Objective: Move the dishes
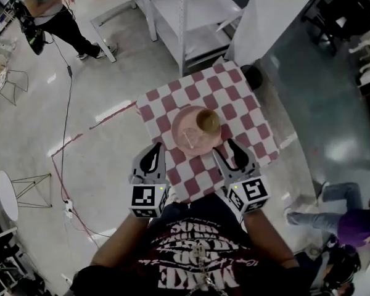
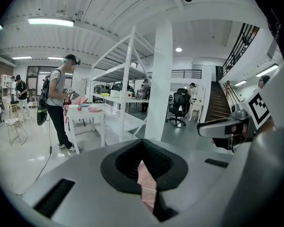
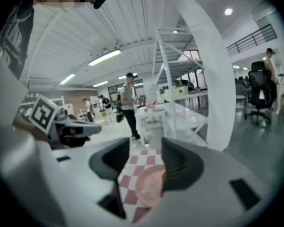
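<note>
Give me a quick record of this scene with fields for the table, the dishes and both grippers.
table: small, covered by a red and white checked cloth
plate: pink, mid cloth
bowl: small, olive, upright on the plate's right part
left gripper: fingers shut, empty, at the cloth's near left edge
right gripper: fingers open, aimed at the plate's near rim, nothing gripped

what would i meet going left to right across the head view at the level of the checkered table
left claw → pink plate → right claw
</note>
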`<state>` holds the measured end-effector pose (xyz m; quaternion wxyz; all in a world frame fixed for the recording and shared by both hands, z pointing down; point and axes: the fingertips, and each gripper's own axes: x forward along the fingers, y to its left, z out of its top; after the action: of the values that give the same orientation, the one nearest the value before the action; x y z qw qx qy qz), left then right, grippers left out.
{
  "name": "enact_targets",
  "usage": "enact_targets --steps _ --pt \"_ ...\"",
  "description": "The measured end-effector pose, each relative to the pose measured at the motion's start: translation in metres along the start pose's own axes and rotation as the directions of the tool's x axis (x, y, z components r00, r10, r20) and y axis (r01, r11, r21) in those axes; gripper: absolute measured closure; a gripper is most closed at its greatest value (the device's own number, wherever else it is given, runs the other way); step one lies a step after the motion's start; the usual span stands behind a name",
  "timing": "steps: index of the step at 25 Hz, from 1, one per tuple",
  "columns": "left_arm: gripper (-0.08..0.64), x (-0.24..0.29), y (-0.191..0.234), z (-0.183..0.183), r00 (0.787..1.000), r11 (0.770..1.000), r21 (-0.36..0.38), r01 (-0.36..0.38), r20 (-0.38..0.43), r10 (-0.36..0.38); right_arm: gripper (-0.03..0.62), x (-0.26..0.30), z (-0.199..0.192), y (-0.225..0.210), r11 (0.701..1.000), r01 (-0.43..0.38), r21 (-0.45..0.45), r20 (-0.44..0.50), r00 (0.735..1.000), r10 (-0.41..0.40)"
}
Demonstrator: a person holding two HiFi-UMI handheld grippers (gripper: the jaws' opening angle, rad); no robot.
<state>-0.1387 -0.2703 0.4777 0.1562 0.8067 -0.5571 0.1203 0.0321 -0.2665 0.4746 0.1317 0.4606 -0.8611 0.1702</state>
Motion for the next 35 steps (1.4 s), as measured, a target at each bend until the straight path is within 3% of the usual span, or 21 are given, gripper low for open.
enact_targets --steps 8,15,19,25,27,28,29,31,35 --pt "0.535 0.077 -0.008 -0.043 0.996 1.000 -0.019 -0.017 -0.090 0.015 0.356 0.053 -0.050 -0.061 1.000 -0.004 0.030 -0.129 0.992 0.008" --pt "0.535 0.119 -0.002 -0.094 0.971 0.993 -0.096 -0.064 -0.235 0.040 0.351 0.112 -0.121 -0.114 0.998 0.039 0.049 -0.291 0.956 -0.023" --pt "0.535 0.123 -0.001 -0.123 0.940 0.990 -0.110 -0.087 -0.338 0.045 0.351 0.145 -0.172 -0.145 0.992 0.107 0.073 -0.430 0.901 -0.065" --pt "0.535 0.124 -0.003 -0.154 0.899 0.988 -0.113 -0.109 -0.435 0.049 0.353 0.173 -0.253 -0.174 0.962 0.244 0.121 -0.669 0.736 -0.102" --pt "0.535 0.124 -0.006 -0.161 0.887 0.988 -0.115 -0.105 -0.461 0.040 0.358 0.178 -0.266 -0.176 0.958 0.266 0.110 -0.702 0.703 -0.115" --pt "0.535 0.125 -0.007 -0.163 0.883 0.988 -0.118 -0.101 -0.468 0.034 0.403 0.181 -0.268 -0.175 0.960 0.262 0.100 -0.708 0.697 -0.116" --pt "0.535 0.126 -0.008 -0.164 0.881 0.988 -0.123 -0.097 -0.472 0.027 0.532 0.183 -0.269 -0.175 0.964 0.251 0.088 -0.712 0.693 -0.115" --pt "0.535 0.127 -0.012 -0.166 0.877 0.987 -0.134 -0.090 -0.480 0.015 0.539 0.184 -0.268 -0.176 0.971 0.227 0.070 -0.716 0.689 -0.110" --pt "0.535 0.127 -0.021 -0.165 0.872 0.989 -0.132 -0.070 -0.490 -0.004 0.554 0.177 -0.248 -0.182 0.971 0.222 0.092 -0.695 0.712 -0.097"
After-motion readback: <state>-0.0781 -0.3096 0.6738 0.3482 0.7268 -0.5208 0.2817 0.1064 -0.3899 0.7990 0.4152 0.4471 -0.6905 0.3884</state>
